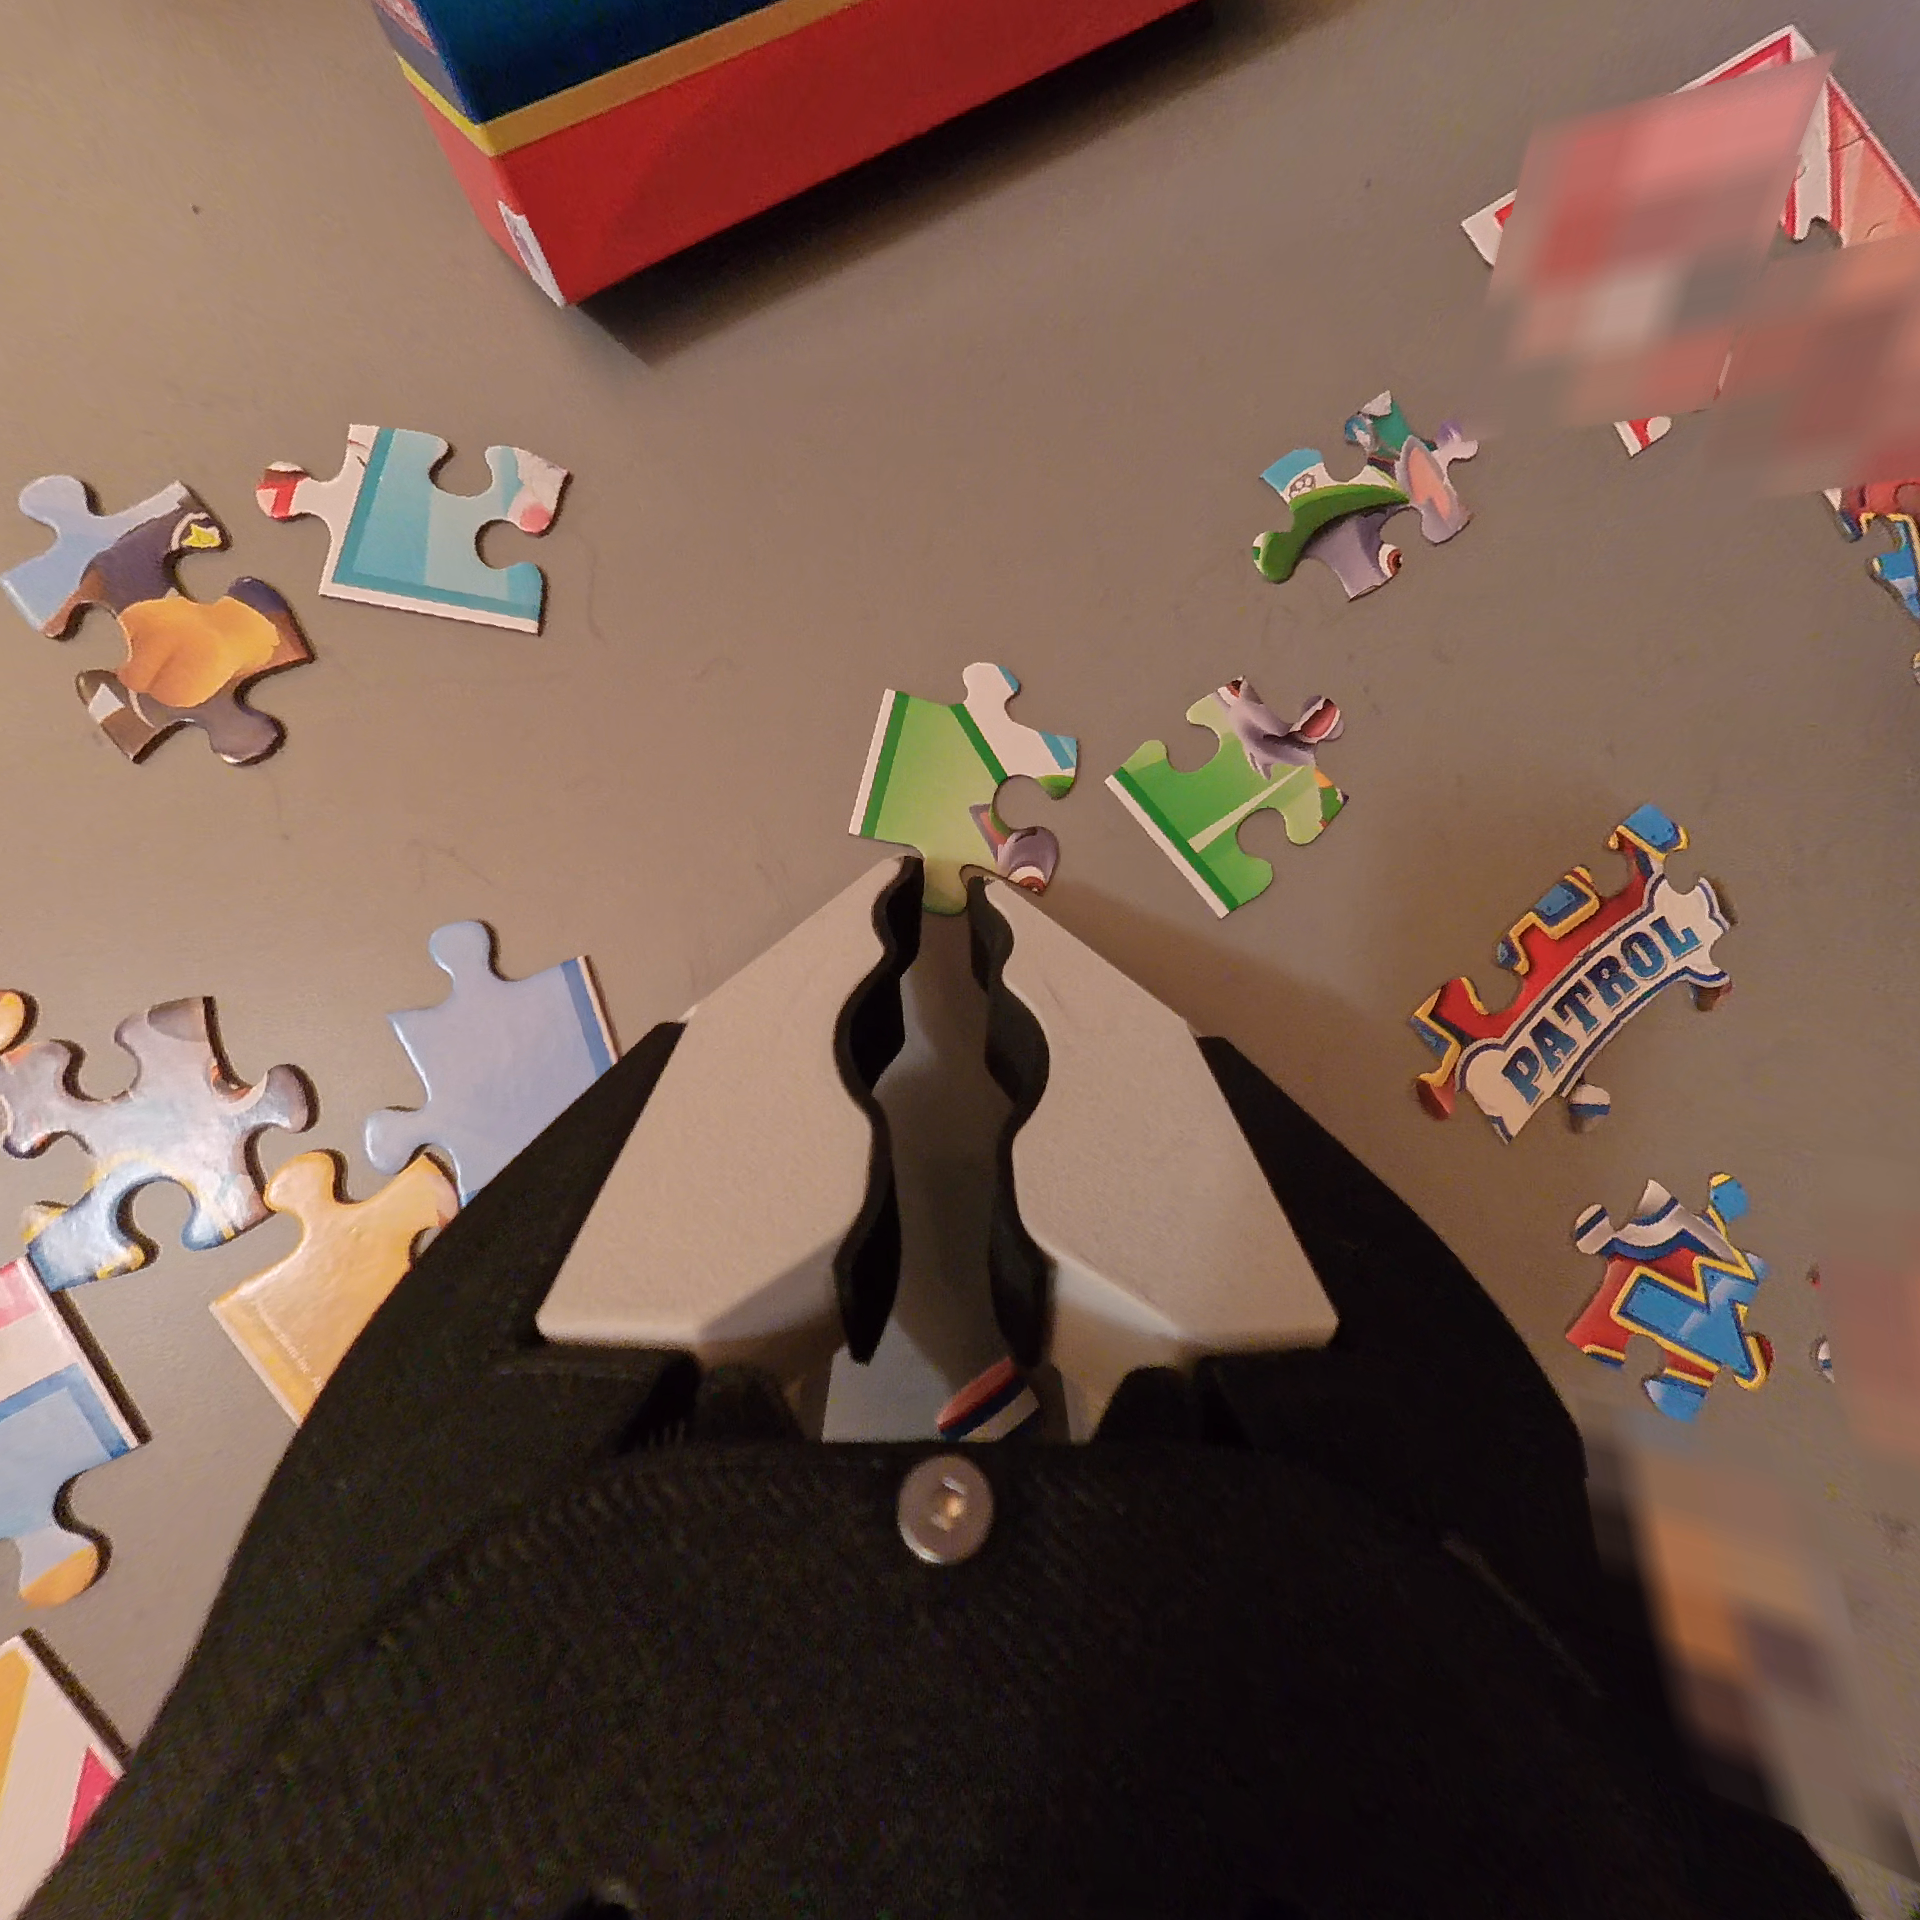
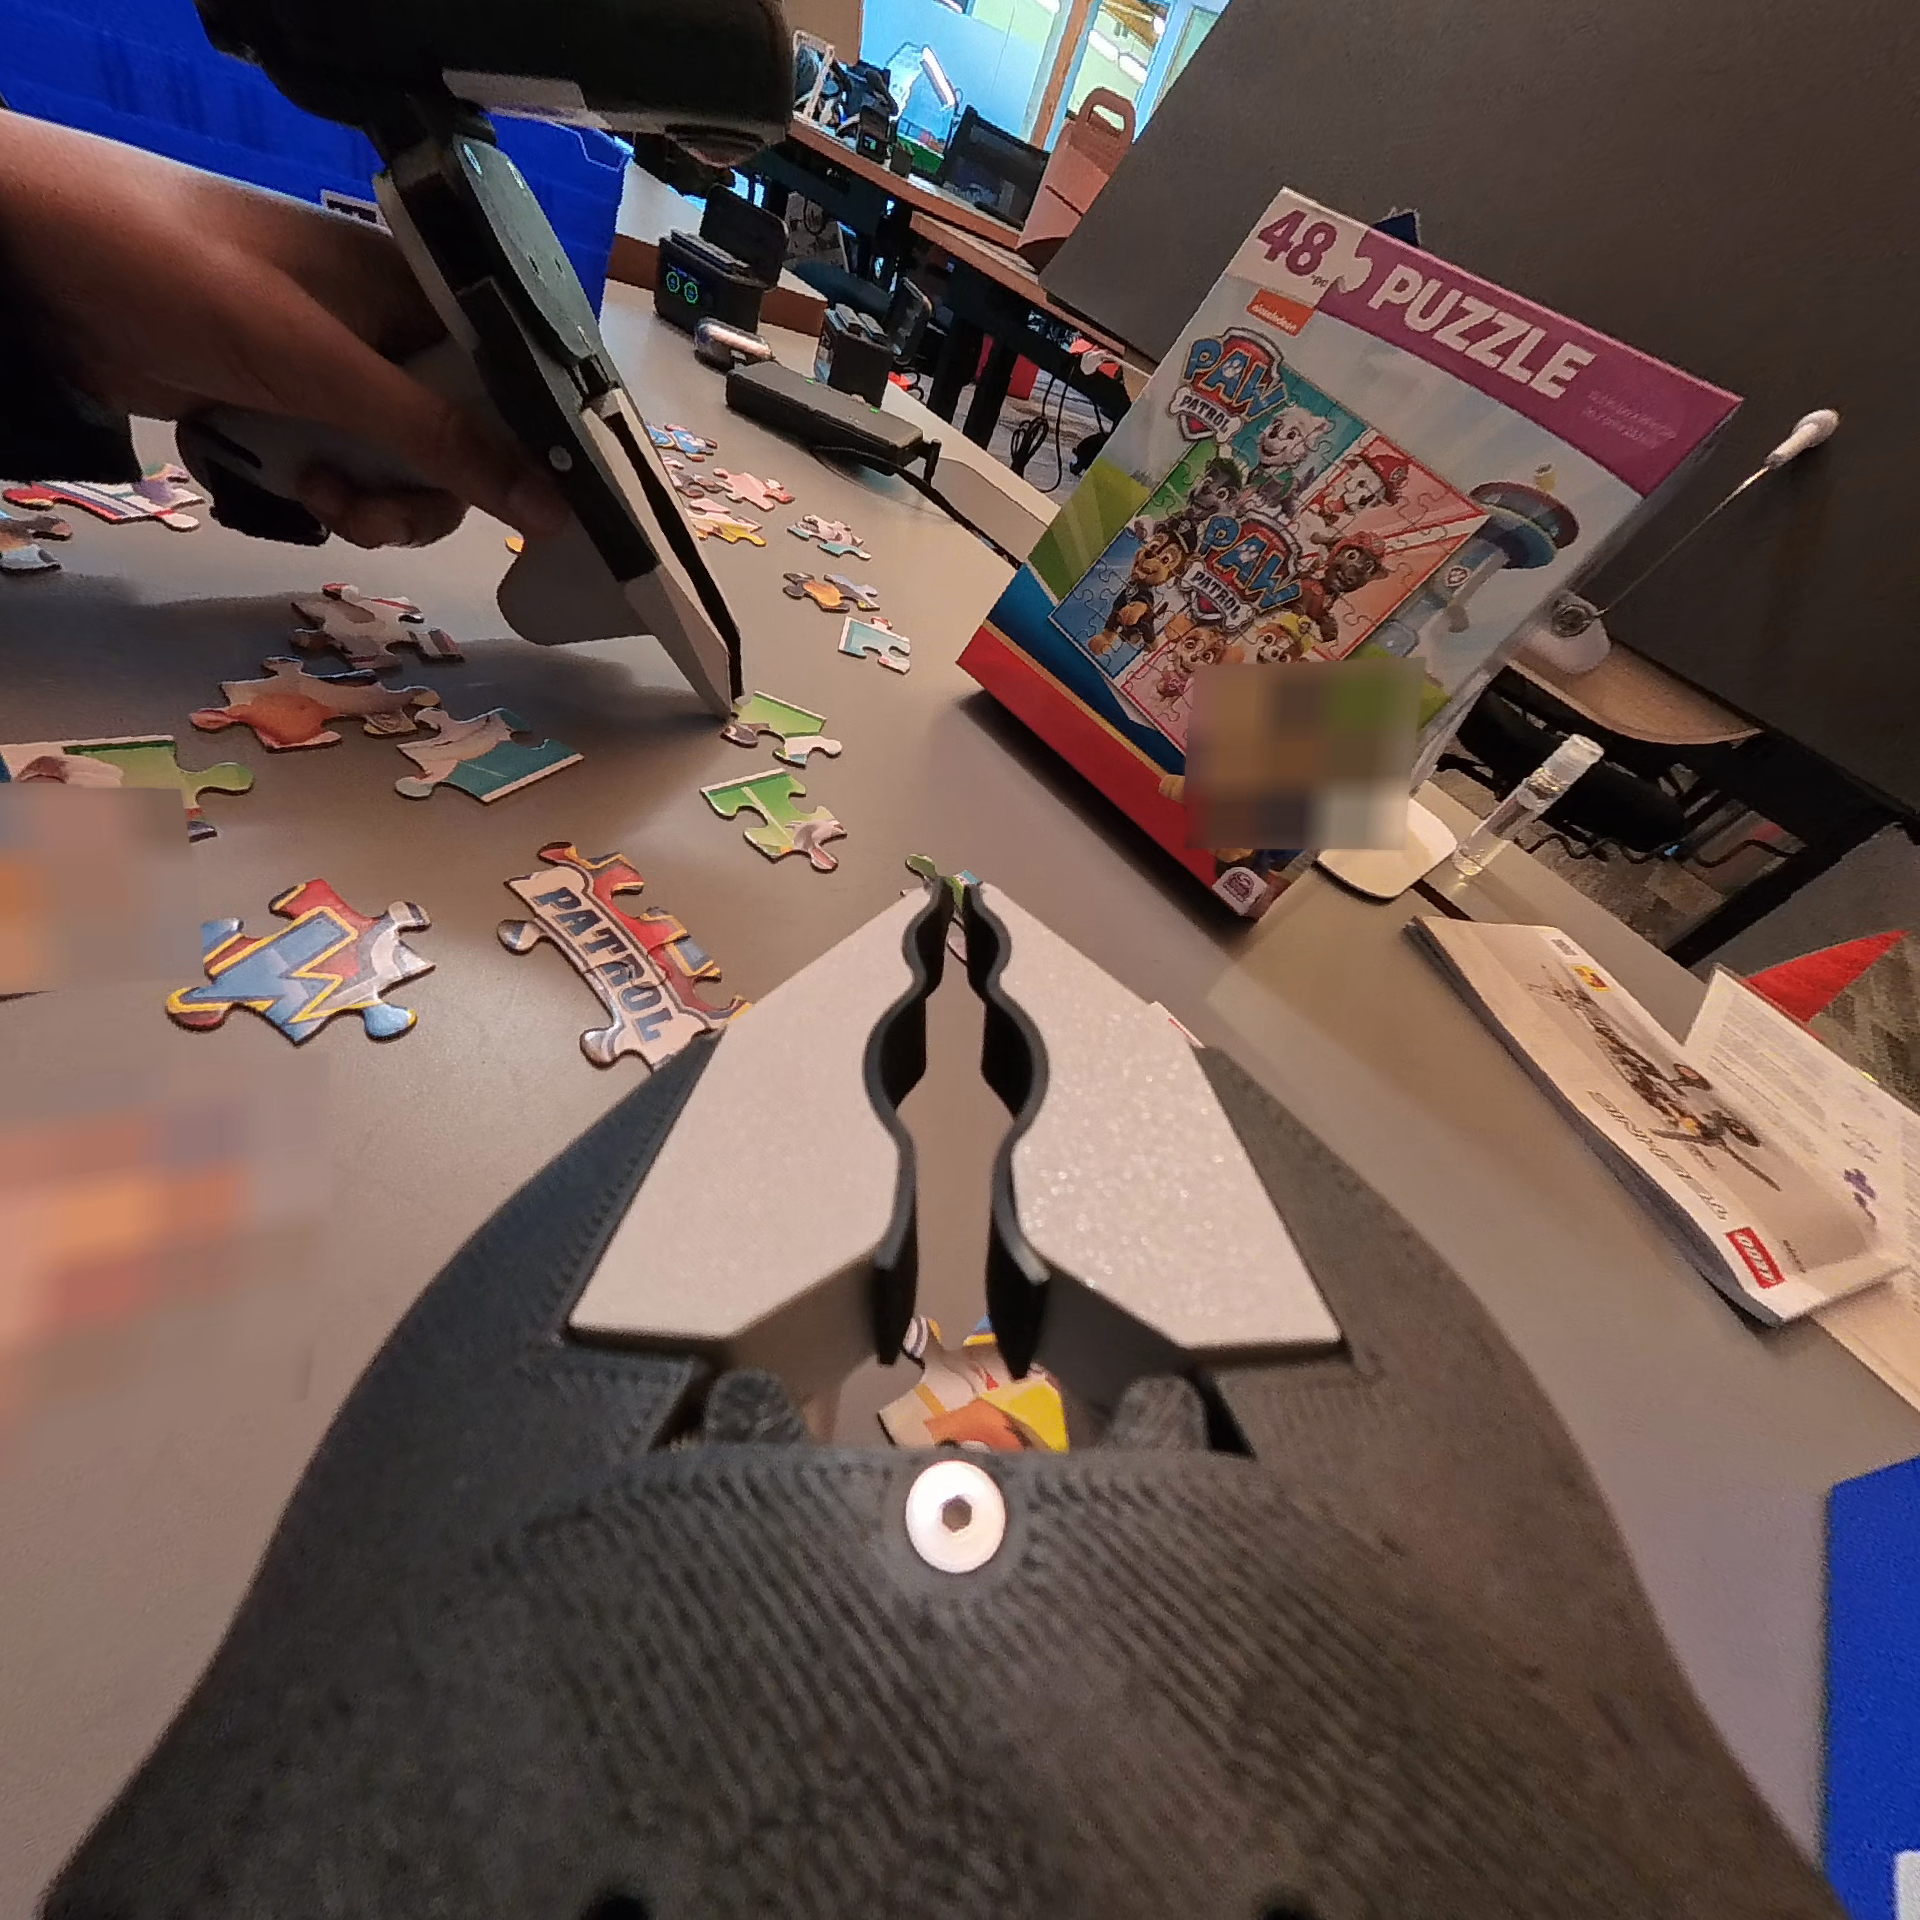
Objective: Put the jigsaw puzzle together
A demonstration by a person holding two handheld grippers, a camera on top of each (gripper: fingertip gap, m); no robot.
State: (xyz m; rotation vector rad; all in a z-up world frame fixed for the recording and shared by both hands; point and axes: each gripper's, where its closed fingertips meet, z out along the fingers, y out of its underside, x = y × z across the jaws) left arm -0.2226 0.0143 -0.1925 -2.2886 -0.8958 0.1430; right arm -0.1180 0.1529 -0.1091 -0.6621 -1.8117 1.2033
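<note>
Right wrist view is showing the grey table (image 2: 1039, 831) scattered with jigsaw pieces, with the puzzle box (image 2: 1340, 540) standing at the far right. At the centre, the left gripper (image 1: 943, 883) is pinching the bottom tab of a green corner piece (image 1: 940, 774) lying flat, just beside another green piece (image 1: 1226, 800). The right gripper (image 2: 956, 896), raised nearby, is pressing its fingertips on a small green-edged piece (image 2: 940, 878), mostly hidden.
</note>
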